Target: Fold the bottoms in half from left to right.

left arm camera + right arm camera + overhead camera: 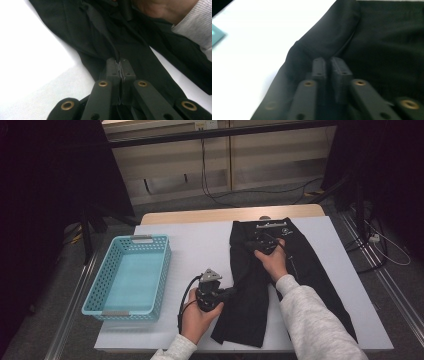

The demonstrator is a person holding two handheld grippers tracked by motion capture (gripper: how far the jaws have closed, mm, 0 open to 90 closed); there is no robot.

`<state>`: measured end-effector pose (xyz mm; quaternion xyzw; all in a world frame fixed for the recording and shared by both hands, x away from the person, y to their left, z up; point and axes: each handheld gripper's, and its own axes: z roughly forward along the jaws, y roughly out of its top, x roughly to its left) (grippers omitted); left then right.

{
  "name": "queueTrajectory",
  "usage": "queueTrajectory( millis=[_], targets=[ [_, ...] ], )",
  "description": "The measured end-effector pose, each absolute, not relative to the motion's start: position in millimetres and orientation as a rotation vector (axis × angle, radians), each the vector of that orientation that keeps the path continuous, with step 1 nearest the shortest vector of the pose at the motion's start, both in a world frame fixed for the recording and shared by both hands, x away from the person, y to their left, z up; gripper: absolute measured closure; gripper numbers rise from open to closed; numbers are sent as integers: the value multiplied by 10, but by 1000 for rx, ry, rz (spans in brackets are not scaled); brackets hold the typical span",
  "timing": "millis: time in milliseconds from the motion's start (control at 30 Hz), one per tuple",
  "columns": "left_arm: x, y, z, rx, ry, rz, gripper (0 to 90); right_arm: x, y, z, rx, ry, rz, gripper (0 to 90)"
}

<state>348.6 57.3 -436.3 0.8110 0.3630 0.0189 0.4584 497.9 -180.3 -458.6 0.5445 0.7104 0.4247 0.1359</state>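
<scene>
I keep my left gripper (231, 292) pinched on the trousers' (300, 265) 9 o'clock edge, anchoring them for folding. My right gripper (252, 243) sits closed near the waistband at 12 o'clock; whether it pinches cloth, I cannot tell.

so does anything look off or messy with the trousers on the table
Nothing looks damaged or spilled. The black trousers lie flat except the left leg, bunched into a ridge where the left gripper pinches a fold. The right gripper is shut near the waistband. The blue basket sits square and empty.
</scene>
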Motion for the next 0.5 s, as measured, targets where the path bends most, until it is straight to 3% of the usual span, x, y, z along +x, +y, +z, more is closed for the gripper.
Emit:
queueTrajectory(
  millis=[367, 433, 500],
  targets=[
    [3507, 533, -4309, 1990, 887, 40, 885, 4928, -1973, -4358, 1511, 2014, 1252, 886],
    [3515, 551, -4325, 1993, 894, 41, 885, 4924, -1964, -4356, 1521, 2011, 1242, 819],
    [3517, 565, -4333, 1996, 896, 38, 885, 4927, -1950, -4363, 1529, 2018, 1258, 650]
  ],
)
